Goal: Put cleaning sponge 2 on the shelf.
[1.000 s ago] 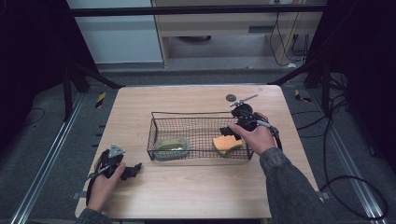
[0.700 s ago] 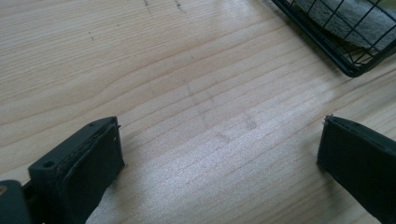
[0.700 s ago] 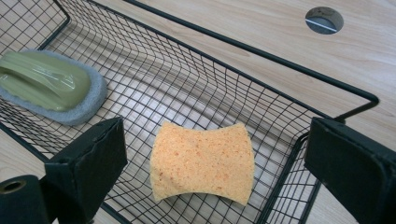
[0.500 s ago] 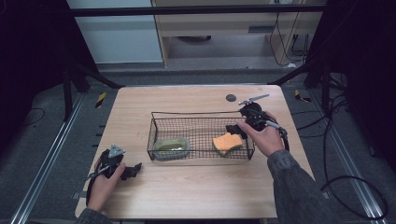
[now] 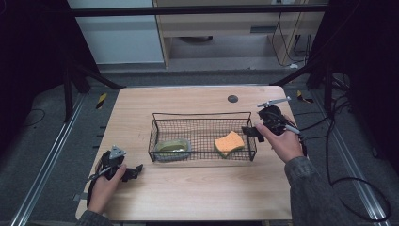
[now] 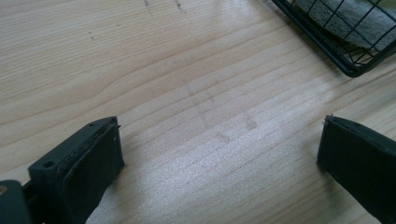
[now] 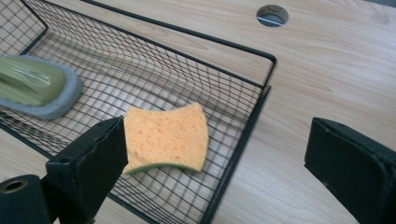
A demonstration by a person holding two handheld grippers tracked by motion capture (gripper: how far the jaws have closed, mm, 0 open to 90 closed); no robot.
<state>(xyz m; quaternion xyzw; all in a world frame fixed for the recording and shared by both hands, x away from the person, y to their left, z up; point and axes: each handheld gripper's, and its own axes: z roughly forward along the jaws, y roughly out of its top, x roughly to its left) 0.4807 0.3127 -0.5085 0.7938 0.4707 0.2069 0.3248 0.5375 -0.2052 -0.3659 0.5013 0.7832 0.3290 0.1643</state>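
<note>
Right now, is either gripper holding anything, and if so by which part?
Nothing is held. The left gripper is open over bare table; the right gripper is open, with the orange sponge lying loose in the basket.

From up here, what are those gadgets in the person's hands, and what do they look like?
They are two hand-held grippers. The left gripper is black, with a grey three-cornered plate on top. The right gripper is black too, with a thin grey bar sticking up and a dark cable trailing off the table. Up close, each has two blocky black jaws with flat pads. The person wears grey sleeves.
</note>
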